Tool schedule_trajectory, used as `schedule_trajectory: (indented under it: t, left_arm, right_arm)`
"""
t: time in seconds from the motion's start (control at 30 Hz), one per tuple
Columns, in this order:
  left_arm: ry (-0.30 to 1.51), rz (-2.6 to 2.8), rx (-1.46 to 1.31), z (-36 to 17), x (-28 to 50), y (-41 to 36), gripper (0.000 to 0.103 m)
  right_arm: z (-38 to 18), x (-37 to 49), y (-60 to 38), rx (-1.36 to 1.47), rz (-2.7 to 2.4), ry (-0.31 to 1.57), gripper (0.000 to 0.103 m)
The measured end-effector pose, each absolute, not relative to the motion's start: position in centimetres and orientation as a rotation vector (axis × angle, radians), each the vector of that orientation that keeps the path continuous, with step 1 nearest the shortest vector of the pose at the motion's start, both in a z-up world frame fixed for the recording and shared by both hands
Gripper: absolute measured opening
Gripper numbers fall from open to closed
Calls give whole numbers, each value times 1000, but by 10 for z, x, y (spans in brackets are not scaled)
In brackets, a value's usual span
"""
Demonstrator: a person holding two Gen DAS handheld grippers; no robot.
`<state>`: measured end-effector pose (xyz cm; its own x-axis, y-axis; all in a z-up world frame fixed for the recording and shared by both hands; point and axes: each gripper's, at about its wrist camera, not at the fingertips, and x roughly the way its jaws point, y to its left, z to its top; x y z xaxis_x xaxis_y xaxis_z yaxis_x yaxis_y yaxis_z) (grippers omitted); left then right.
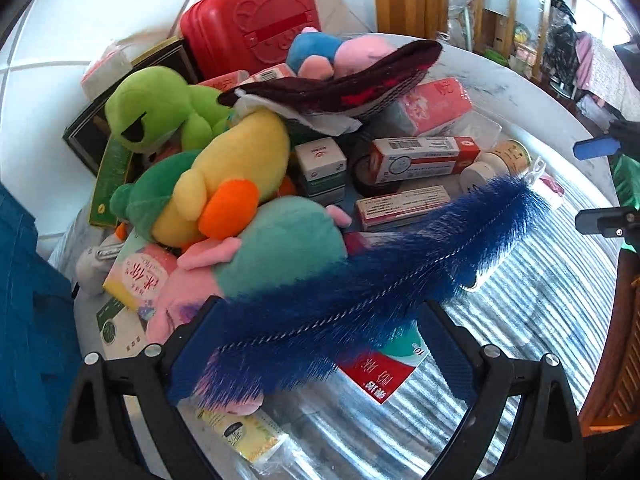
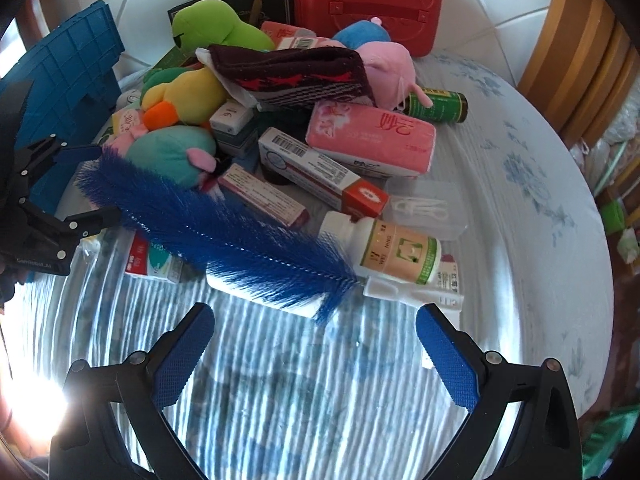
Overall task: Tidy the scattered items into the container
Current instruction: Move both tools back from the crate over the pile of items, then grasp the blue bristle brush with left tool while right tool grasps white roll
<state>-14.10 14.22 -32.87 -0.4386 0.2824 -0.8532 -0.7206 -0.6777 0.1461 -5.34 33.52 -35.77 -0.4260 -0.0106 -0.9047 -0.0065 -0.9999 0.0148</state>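
A fluffy blue bottle brush (image 1: 360,292) with twisted-wire spine lies across clutter.

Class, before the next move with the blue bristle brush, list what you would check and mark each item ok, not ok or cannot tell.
1. Left gripper open: ok.
2. Long blue bristle brush between its fingers: ok.
3. Fingers pressing the brush: cannot tell.
4. Right gripper open and empty: ok.
5. Blue plastic crate within view: ok.
6. Brush clear of the white pill bottle: cannot tell.

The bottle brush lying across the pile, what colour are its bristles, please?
Deep blue bottle brush, clearest in the right wrist view.
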Motion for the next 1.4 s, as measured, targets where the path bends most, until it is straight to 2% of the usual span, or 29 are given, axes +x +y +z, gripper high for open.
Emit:
schedule_trajectory:
  t: [0.17,0.3,0.37,0.43,0.5,0.53,0.6,0.83,1.03,1.17,1.23,1.27,1.4]
  left_arm:
    - [789,1987,-1065,-342,-139,181,97]
    - [816,1910,-1087,-363,-145,204,96]
    - [794,1885,-1110,-371,-148,209,84]
    - [748,1861,-1142,-375,-152,209,52]
    - [715,1847,-1125,-372,-148,206,35]
    - [709,1842,-1110,-369,-144,205,29]
    - [682,1833,-1079,-361,-136,199,23]
    - [504,1890,-1056,-325,-120,156,21]
    - [349,2026,-1103,-301,-116,99,21]
    - [331,2085,-1128,-294,-109,76,21]
    - [327,2105,-1143,-295,-106,66,21]
    - [322,2114,-1151,-296,-105,61,21]
    - [300,2142,-1176,-301,-101,49,21]
  right_arm:
    - [-363,-52,345,1708,-2648,-39,103]
    - [-371,-50,350,1736,-2641,-56,103]
    - [-375,-48,351,1749,-2634,-67,103]
    - [-379,-46,351,1762,-2627,-71,103]
    - [-382,-44,350,1770,-2622,-88,103]
    - [-384,-44,350,1773,-2621,-95,103]
    - [-386,-44,349,1773,-2617,-111,103]
    - [-393,-58,327,1719,-2569,-76,103]
    - [-414,-87,296,1682,-2456,99,103]
    - [-429,-101,281,1658,-2415,290,103]
    - [-435,-109,279,1664,-2387,304,102]
    - [-438,-113,278,1669,-2374,311,101]
    - [-447,-120,275,1697,-2325,326,83]
